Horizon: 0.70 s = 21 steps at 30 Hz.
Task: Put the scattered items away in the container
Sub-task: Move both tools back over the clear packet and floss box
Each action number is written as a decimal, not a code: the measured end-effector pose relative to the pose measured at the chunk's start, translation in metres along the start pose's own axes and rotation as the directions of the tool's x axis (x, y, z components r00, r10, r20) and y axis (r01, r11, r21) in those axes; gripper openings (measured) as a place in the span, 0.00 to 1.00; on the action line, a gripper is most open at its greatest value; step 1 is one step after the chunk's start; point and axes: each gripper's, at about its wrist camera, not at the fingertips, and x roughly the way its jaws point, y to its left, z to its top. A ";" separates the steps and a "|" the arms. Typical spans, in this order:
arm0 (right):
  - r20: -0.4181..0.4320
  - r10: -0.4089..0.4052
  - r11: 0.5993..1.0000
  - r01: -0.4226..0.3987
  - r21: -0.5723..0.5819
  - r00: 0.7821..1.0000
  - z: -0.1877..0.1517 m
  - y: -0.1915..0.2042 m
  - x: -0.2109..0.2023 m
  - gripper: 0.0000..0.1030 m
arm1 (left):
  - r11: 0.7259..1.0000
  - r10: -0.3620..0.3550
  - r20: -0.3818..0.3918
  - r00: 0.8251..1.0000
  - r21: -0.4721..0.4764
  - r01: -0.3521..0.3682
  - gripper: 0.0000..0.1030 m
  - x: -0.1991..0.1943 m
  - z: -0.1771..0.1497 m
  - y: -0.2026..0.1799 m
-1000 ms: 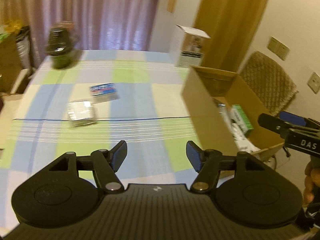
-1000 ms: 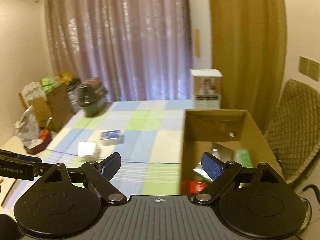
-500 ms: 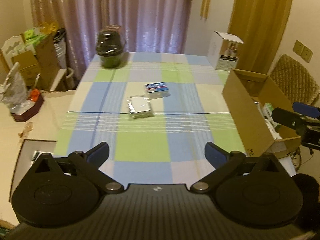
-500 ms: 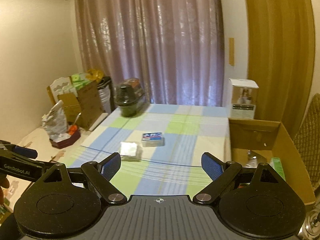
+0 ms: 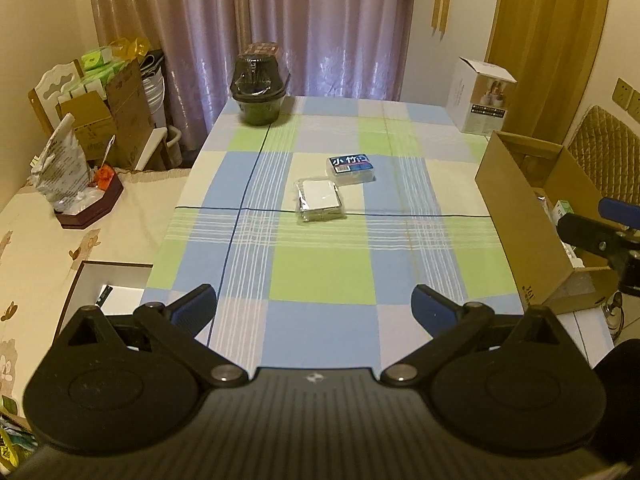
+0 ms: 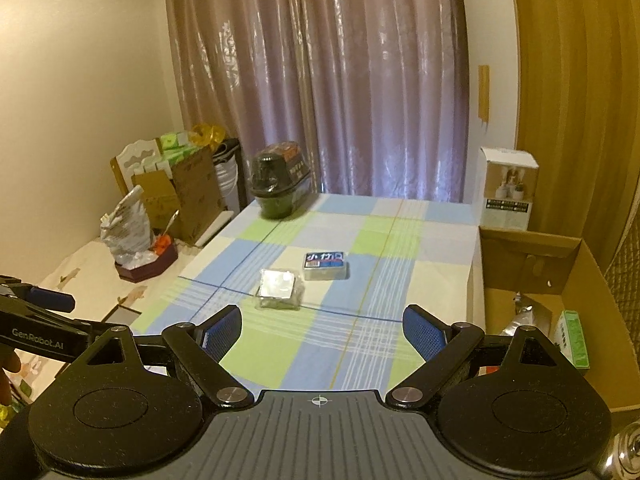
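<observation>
A clear packet with a white card and a blue-labelled pack lie side by side mid-table on the checked cloth. An open cardboard box stands at the table's right edge with a green carton and other items inside. My left gripper is open and empty above the near table edge. My right gripper is open and empty, held high near the box; it also shows in the left wrist view.
A dark domed container stands at the far left corner of the table. A white product box stands at the far right. A side surface with a bag and boxes lies to the left. A wicker chair is behind the cardboard box.
Both grippers have pulled back and risen, so more of the table shows. My left jaws have opened wider. The two packs have not moved.
</observation>
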 end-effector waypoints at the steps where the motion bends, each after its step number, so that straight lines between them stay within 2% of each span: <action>1: -0.007 0.001 1.000 -0.001 -0.003 1.000 0.000 -0.001 0.003 0.90 | 1.000 0.000 -0.001 1.000 0.000 0.000 0.99 0.001 0.000 0.000; 9: -0.096 0.013 0.996 -0.022 -0.090 0.995 0.015 -0.009 0.066 0.90 | 1.000 -0.023 -0.045 0.999 -0.016 0.023 0.99 0.044 0.010 0.009; 15: -0.166 0.020 0.980 -0.052 -0.192 0.986 0.031 -0.020 0.141 0.90 | 0.998 -0.040 -0.073 0.997 -0.043 0.037 0.99 0.111 0.031 0.019; 21: -0.231 0.038 0.942 -0.112 -0.315 0.972 0.038 -0.031 0.218 0.90 | 0.997 -0.046 -0.071 0.996 -0.072 0.040 0.99 0.188 0.057 0.025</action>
